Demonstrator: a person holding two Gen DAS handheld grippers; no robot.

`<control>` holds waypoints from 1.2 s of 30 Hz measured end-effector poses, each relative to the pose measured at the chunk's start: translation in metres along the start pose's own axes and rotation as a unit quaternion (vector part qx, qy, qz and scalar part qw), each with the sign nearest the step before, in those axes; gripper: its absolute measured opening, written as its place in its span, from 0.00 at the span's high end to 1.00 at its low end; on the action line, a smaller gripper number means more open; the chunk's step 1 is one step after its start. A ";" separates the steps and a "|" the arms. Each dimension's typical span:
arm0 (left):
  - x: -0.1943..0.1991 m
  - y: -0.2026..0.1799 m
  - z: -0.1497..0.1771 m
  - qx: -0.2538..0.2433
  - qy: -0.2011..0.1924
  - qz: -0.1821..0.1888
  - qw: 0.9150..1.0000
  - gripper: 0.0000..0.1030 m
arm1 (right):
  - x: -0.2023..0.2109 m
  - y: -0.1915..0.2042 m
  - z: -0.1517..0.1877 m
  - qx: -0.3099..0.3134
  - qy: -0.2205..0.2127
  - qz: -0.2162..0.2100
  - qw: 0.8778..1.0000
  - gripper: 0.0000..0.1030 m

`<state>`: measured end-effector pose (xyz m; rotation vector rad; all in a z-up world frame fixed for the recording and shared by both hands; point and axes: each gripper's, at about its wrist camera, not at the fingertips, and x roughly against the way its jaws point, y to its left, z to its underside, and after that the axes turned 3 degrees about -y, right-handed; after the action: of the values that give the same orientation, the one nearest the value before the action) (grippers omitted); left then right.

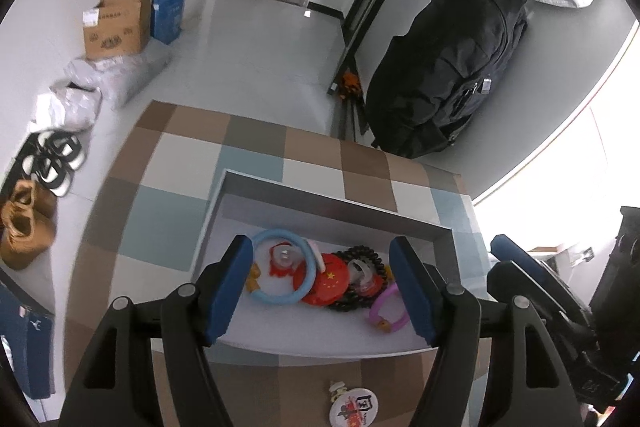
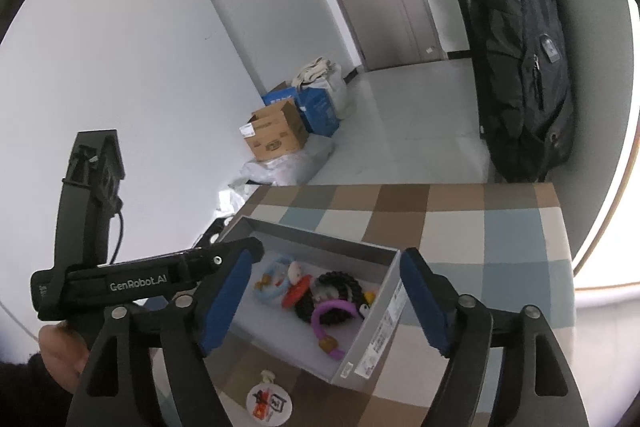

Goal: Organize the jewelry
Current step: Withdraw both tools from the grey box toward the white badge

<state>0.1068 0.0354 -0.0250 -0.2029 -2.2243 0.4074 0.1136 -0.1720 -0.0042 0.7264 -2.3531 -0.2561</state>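
Left hand-held gripper: I found its blue-padded fingers spread wide apart, holding nothing, poised over the near half of the box.
Right hand-held gripper: I saw its fingers likewise apart and empty, framing the box from the right side.
Shallow grey cardboard box: it sat on the bench covered in a brown, blue and cream checked cloth.
Box contents: a light-blue ring bracelet, a red round badge with yellow stars, a black coiled hair tie and a purple plastic bracelet lay clustered together, several touching or overlapping.
Outside the box: a white round badge with red printing lay on the cloth, just beside the box's near wall.
Background: a black backpack hung beyond the bench.
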 end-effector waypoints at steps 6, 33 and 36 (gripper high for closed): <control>0.015 -0.001 0.008 -0.010 -0.016 -0.017 1.000 0.36 | 0.009 0.004 0.006 0.005 -0.007 0.005 1.000 0.15; 0.051 -0.020 0.066 -0.041 -0.056 -0.077 0.995 0.21 | 0.044 0.014 0.048 0.028 0.009 0.053 0.998 0.00; 0.049 -0.021 0.071 -0.044 -0.051 -0.083 0.994 0.21 | 0.049 0.013 0.051 0.027 0.009 0.054 0.998 0.00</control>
<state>0.0207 0.0136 -0.0239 -0.0440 -2.3419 0.2343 0.0445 -0.1888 -0.0126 0.6227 -2.3809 -0.1402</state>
